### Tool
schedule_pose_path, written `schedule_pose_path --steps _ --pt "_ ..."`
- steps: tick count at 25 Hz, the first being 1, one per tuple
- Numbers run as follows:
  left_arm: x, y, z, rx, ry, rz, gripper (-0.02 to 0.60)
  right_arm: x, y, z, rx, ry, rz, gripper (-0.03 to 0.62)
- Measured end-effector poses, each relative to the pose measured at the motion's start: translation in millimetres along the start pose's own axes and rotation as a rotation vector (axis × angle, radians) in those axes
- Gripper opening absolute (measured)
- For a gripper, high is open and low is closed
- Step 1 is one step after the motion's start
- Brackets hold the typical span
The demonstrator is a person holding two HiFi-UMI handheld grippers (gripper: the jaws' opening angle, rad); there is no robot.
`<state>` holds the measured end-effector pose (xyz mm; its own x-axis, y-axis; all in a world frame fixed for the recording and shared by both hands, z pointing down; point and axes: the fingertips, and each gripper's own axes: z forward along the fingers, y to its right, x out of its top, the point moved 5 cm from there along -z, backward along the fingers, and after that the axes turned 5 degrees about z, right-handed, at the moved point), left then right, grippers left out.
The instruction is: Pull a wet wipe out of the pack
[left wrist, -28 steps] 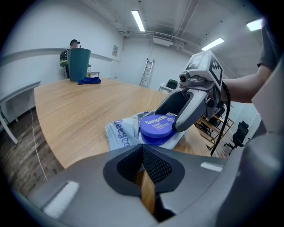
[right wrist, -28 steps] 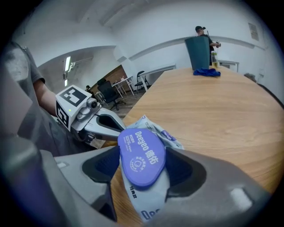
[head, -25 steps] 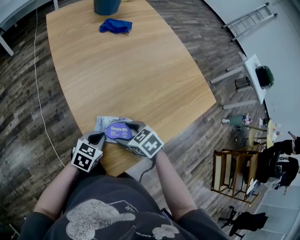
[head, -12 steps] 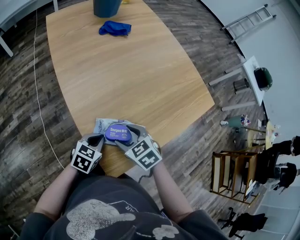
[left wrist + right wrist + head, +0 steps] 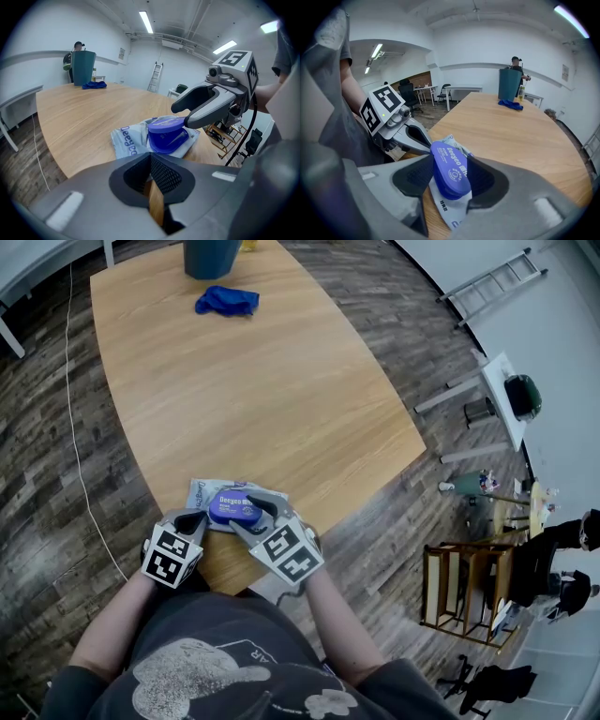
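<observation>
A grey wet wipe pack (image 5: pixel 201 492) with a purple lid (image 5: pixel 232 505) lies near the table's front edge. In the right gripper view the lid (image 5: pixel 451 169) stands between my right gripper's (image 5: pixel 450 164) pads, and the jaws are closing round it; I see no firm press. From the left gripper view the right gripper (image 5: pixel 180 115) reaches over the lid (image 5: pixel 165 133) and pack (image 5: pixel 125 141). My left gripper (image 5: pixel 192 518) is shut with nothing in it, its tips (image 5: pixel 152 161) just short of the pack's near left corner.
The wooden table (image 5: pixel 262 399) stretches away from me. A blue cloth (image 5: pixel 225 300) and a dark teal bin (image 5: pixel 211 254) sit at its far end. A person (image 5: pixel 515 63) stands behind the bin. Wooden chairs (image 5: pixel 469 587) stand on the floor at right.
My right gripper's jaws have narrowed round the purple lid and the gripper has rolled a little. The left gripper and the pack have stayed put.
</observation>
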<state>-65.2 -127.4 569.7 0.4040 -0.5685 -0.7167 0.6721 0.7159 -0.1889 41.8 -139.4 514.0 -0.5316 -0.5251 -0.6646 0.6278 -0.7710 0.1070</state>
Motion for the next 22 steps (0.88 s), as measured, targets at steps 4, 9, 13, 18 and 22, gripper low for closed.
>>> schedule_pose_path --steps 4,9,13,18,22 --pt "-0.1 0.5 -0.4 -0.004 -0.005 0.000 0.018 0.9 0.2 -2.2 -0.020 0.011 -0.016 0.202" --pt "-1.3 -0.5 -0.5 -0.007 -0.004 -0.004 0.018 7.5 1.5 -9.1 -0.058 0.050 -0.026 0.141" --pt "0.1 -2.6 -0.2 -0.009 -0.004 -0.006 0.018 12.3 7.5 -10.2 -0.084 0.066 -0.028 0.137" --pt "-1.2 0.5 -0.5 -0.012 -0.002 -0.006 0.018 17.5 14.3 -13.8 -0.127 0.095 -0.043 0.100" --pt "-2.4 -0.2 -0.1 -0.015 -0.004 -0.008 0.018 25.7 26.9 -9.6 -0.143 0.123 -0.044 0.100"
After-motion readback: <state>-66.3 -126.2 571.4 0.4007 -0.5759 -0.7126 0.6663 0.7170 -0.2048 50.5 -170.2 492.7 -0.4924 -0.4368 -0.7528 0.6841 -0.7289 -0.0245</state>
